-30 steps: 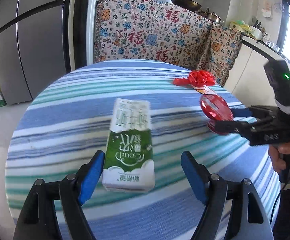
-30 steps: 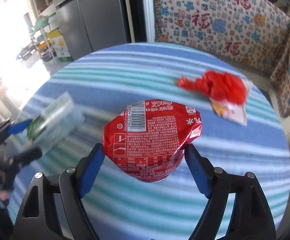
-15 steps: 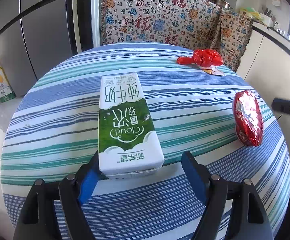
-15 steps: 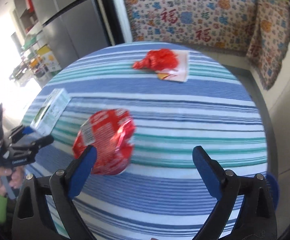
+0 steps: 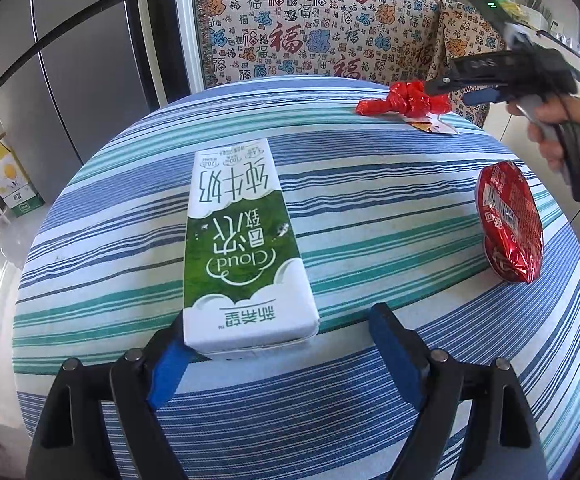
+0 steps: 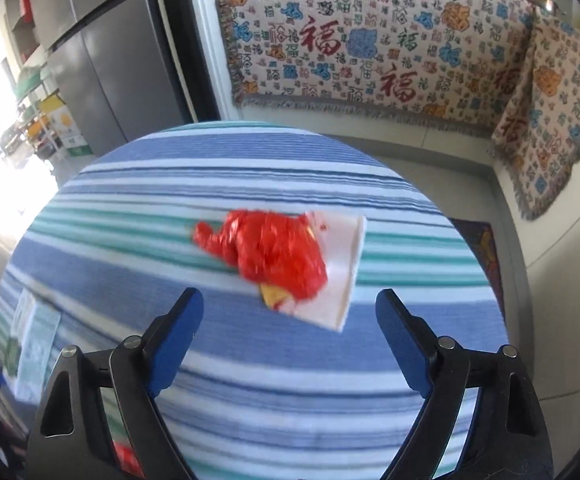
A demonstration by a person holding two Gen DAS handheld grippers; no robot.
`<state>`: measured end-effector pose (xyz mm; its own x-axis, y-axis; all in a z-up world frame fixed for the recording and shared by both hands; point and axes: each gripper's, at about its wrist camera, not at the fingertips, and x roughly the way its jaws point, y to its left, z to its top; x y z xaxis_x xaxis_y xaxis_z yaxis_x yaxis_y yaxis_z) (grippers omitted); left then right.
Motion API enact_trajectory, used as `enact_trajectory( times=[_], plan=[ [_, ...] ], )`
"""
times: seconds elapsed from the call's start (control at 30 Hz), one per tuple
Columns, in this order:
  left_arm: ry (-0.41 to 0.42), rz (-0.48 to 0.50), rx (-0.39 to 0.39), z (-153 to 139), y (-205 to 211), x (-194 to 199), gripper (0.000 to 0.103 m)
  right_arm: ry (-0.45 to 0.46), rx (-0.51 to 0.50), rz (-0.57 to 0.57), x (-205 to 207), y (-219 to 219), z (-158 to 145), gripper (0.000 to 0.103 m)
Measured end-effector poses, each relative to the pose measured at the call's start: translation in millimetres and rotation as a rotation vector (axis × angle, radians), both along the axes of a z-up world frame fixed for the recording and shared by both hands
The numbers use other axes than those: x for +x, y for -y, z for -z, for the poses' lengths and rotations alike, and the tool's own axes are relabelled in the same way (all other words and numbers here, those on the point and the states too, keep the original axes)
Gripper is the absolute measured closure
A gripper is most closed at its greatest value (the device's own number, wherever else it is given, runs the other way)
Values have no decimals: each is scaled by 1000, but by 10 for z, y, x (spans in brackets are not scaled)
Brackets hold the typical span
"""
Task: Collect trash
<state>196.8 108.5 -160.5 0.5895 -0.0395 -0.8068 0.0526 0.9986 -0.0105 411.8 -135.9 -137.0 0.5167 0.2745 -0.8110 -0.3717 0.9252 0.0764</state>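
A green and white milk carton (image 5: 242,248) lies flat on the round striped table (image 5: 370,208). My left gripper (image 5: 278,356) is open, its left pad touching the carton's near end. A crushed red cola can (image 5: 510,220) lies at the table's right edge. A crumpled red wrapper (image 6: 266,252) rests on a white paper (image 6: 342,272) at the far side. My right gripper (image 6: 290,332) is open and empty, hovering just short of the wrapper; it also shows in the left wrist view (image 5: 474,88). The carton appears blurred at left in the right wrist view (image 6: 34,340).
A patterned cloth (image 6: 370,40) covers the counter behind the table. A grey fridge (image 5: 70,72) stands at the back left. The table edge drops to the floor (image 6: 510,208) on the right.
My right gripper let go of the red can, which now lies on the table, and moved over to the red wrapper. The milk carton came to rest flat at my left gripper.
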Motion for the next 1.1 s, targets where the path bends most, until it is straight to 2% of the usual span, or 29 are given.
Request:
enact_trajectory(
  times=[0.1, 0.17, 0.2, 0.23, 0.33, 0.37, 0.5, 0.6, 0.73, 0.83, 0.9, 1.03, 1.1],
  plan=[
    [0, 0, -1, 5, 6, 7, 17, -27, 4, 16, 138, -87, 77, 14],
    [0, -1, 0, 0, 5, 4, 17, -36, 14, 27, 169, -110, 108, 18],
    [0, -1, 0, 1, 6, 3, 17, -37, 32, 32, 175, -109, 116, 33],
    [0, -1, 0, 0, 5, 2, 17, -44, 46, 33, 171, -112, 123, 64],
    [1, -2, 0, -1, 6, 0, 17, -39, 84, 61, 90, -58, 70, 79],
    [1, -2, 0, -2, 6, 0, 17, -28, 104, 68, 25, -28, 19, 80],
    [1, -2, 1, -2, 8, 0, 17, 53, 183, 84, -394, 166, -287, 80],
    [2, -3, 1, -2, 9, -1, 17, 86, 175, 159, -754, 445, -400, 80],
    [2, -3, 1, 4, 12, -3, 17, 91, 50, 294, -1219, 821, -219, 79],
    [3, -3, 1, 5, 16, -4, 17, 47, 15, 313, -1495, 961, 31, 76],
    [2, -3, 1, 6, 17, -2, 17, 24, 38, 307, -1690, 994, 142, 70],
    [3, -4, 2, 4, 14, -20, 17, 8, 78, 272, -2022, 979, 261, 37],
    [3, -5, 2, 8, 17, -20, 16, 10, 57, 247, -2096, 921, 305, 31]
  ],
)
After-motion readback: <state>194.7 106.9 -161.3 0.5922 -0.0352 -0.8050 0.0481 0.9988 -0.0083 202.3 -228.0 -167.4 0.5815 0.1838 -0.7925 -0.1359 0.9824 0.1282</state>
